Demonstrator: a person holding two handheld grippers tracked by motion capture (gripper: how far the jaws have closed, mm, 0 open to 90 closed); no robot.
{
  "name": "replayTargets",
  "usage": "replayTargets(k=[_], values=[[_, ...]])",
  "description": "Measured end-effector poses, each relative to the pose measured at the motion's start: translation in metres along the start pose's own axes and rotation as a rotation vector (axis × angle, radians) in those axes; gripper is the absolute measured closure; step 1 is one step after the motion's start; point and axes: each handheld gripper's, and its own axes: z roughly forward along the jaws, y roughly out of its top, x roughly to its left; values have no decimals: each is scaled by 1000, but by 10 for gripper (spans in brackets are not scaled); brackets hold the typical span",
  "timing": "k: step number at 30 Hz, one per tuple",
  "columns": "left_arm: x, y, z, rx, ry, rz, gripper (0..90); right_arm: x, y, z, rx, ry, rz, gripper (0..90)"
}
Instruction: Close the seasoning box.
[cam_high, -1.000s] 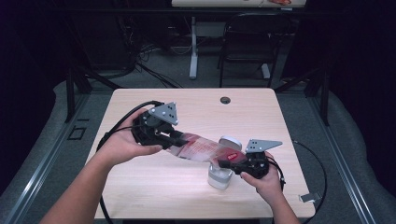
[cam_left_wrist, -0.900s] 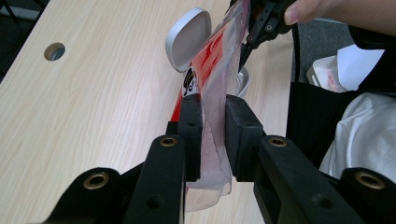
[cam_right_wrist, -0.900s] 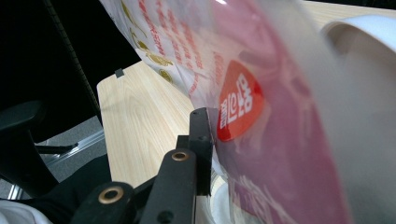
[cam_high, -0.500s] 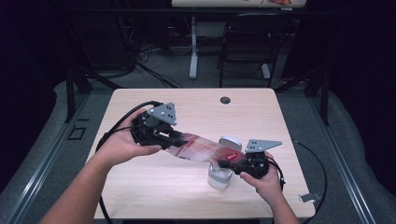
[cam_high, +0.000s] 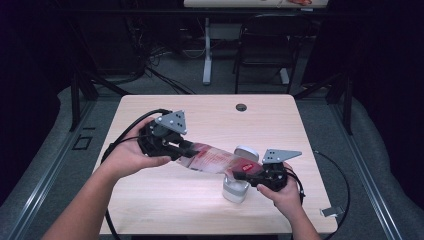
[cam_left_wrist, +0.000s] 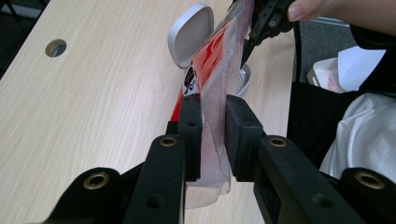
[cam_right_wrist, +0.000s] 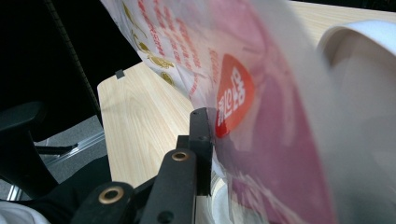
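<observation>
In the high view, a wooden table (cam_high: 165, 200) fills the middle of the frame, with two forearms coming in from the bottom edge. The left gripper (cam_high: 186, 148) sits left of centre, held in a hand, its grey plate on top and its cable looping off to the left. The right gripper (cam_high: 239, 171) is lower right of centre, also in a hand. Between them stretches a clear bag (cam_high: 212, 159) with red print, held above the tabletop and slanting down from left to right, one end in each gripper. Just under the bag's right end stands a small white bin (cam_high: 235, 190), its grey lid (cam_high: 246, 152) tipped up behind the bag. A dark hole (cam_high: 241, 107) shows in the table near its far edge. In the left gripper view, the left gripper's (cam_left_wrist: 212, 135) two black jaws rise from the bottom centre and are closed on the bag's (cam_left_wrist: 212, 79) clear end, which is pinched flat between the pads. The bag runs up toward the top centre, where the right gripper (cam_left_wrist: 254, 35) clamps its far end. The lid (cam_left_wrist: 190, 27) stands open at the upper middle, left of the bag. In the right gripper view, the bag (cam_right_wrist: 261, 140) covers the centre and right of the frame, with a red sticker near the middle. One black jaw presses against the film at lower centre; the other is hidden behind the bag. The bin's (cam_right_wrist: 359, 46) white rim curves at the upper right.
</observation>
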Motion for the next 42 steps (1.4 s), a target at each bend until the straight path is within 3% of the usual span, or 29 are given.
replayTargets(k=[16,42], values=[[0,-1,0,0,4,-4,778,0,0,-1,3,1,-4,820],[5,-27,-2,-30,0,-60,775,0,0,-1,-7,-5,-5,800]])
